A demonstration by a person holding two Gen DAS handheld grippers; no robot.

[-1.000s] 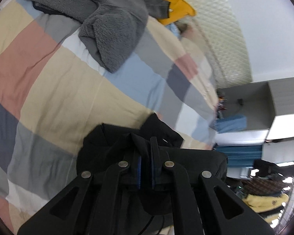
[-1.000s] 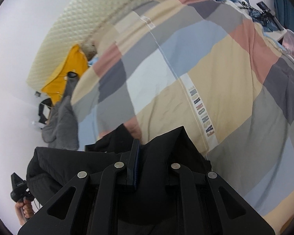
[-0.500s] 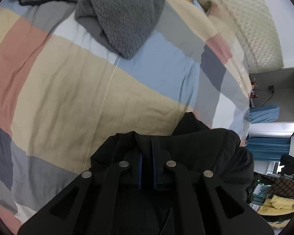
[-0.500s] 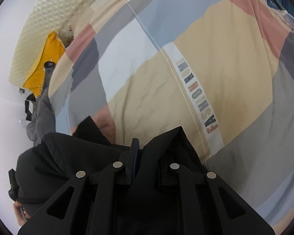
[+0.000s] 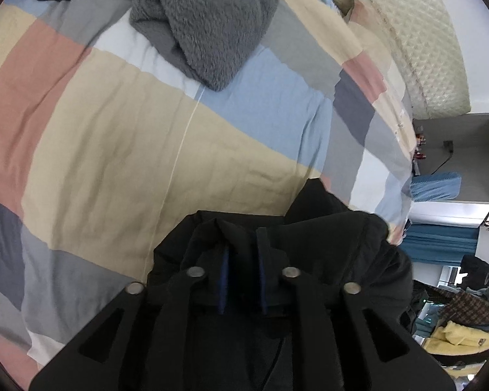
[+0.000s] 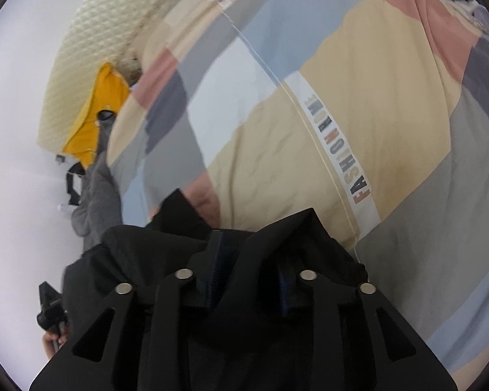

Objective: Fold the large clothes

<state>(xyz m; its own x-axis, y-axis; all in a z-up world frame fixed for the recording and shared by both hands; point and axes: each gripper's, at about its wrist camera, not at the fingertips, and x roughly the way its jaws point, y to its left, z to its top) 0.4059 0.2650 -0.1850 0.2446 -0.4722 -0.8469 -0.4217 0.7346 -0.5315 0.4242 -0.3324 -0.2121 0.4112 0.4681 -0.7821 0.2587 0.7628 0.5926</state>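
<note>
Both claws, left claw (image 5: pixel 243 280) and right claw (image 6: pixel 249 280), stayed clenched on the black jacket (image 5: pixel 326 238), carrying it farther over the bed (image 5: pixel 114 150) for laying flat.

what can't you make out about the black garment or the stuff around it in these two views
- Black garment: left wrist view, its lower part is hidden behind the left claw; its type is unclear.
- Same in the right wrist view, behind the right claw.
- Yellow cloth: partly hidden behind the patchwork bedcover.
</note>
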